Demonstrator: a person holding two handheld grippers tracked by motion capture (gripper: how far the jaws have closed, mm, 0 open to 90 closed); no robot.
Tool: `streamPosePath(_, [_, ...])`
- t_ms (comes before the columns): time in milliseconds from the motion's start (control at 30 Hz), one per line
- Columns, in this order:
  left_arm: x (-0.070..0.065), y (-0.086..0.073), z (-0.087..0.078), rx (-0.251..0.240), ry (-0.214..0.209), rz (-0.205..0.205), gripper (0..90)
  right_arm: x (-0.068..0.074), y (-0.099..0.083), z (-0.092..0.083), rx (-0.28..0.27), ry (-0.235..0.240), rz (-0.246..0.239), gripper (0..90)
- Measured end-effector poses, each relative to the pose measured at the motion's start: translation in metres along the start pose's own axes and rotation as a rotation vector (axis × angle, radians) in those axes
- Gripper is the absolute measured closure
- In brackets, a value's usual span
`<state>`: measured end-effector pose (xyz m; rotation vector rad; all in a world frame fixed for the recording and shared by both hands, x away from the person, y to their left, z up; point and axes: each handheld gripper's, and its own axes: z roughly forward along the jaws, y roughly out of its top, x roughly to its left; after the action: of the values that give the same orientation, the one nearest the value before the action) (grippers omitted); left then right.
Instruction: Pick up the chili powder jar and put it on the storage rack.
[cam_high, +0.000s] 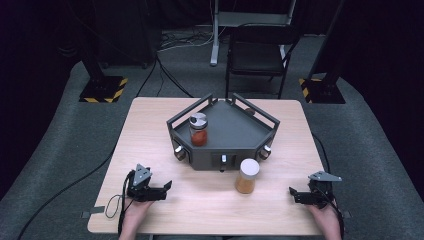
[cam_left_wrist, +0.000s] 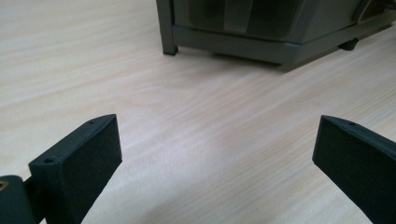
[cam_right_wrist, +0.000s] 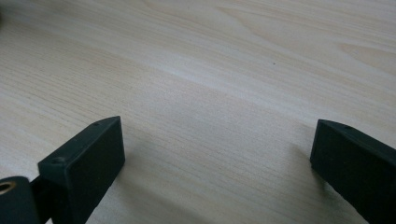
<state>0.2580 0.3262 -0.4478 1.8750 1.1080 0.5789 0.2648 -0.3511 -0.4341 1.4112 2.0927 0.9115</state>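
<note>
Both hands are resting low at the near edge of the wooden table (cam_high: 150, 130), each one holding a tool, and nothing is being gripped at this moment. The left gripper (cam_high: 167, 186) is sitting at the near left, its jaws standing wide apart with bare wood between them; in the left gripper view those spread jaws are pointing toward the foot and lower wall of the dark grey tray (cam_left_wrist: 261, 44), which is standing well ahead of them. The right gripper (cam_high: 291, 192) is lying at the near right corner, jaws likewise spread wide and pinching nothing, and the right gripper view is looking along them across plain tabletop. Between the two tools, and closer to the right one, a jar with a cream lid and orange-brown contents (cam_high: 247, 176) is standing upright on the table, just in front of the tray's front wall and apart from both grippers. Up inside the tray (cam_high: 235, 131), near its left side, a second jar with a silver lid and red contents (cam_high: 198, 129) is standing upright. Cables are trailing from both tools toward the table's near edge.
</note>
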Motion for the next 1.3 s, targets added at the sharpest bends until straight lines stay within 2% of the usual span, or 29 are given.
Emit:
streamPosePath(167, [0.003,0.001,0.001,0.035,0.008,-0.003,1.1,0.000,0.000,0.000,0.000,0.000,-0.001,1.8])
streamPosePath(333, [0.005,0.005,0.005,0.115,0.039,-0.006,2.7,0.000,0.000,0.000,0.001,0.000,-0.001,1.8])
streamPosePath(367, [0.005,0.005,0.005,0.115,0.044,-0.008,2.4,0.000,0.000,0.000,0.001,0.000,-0.001,1.9])
streamPosePath(467, [0.006,0.006,0.006,0.122,0.043,-0.017,2.7,0.000,0.000,0.000,0.001,0.000,-0.002,1.9])
streamPosePath(633, [0.011,0.015,0.011,0.185,0.030,-0.046,3.0,0.000,0.000,0.000,0.001,0.000,-0.002,1.9])
streamPosePath(767, [0.008,0.016,0.012,0.190,0.041,-0.036,3.1,0.000,0.000,0.000,0.001,0.000,-0.002,1.8])
streamPosePath(867, [0.002,0.019,0.015,0.205,0.062,-0.011,2.4,0.000,0.000,0.000,0.001,0.000,-0.002,1.8])
streamPosePath(1300, [0.002,0.019,0.015,0.206,0.061,-0.013,1.5,0.000,0.000,0.000,0.001,-0.001,-0.002,1.8])
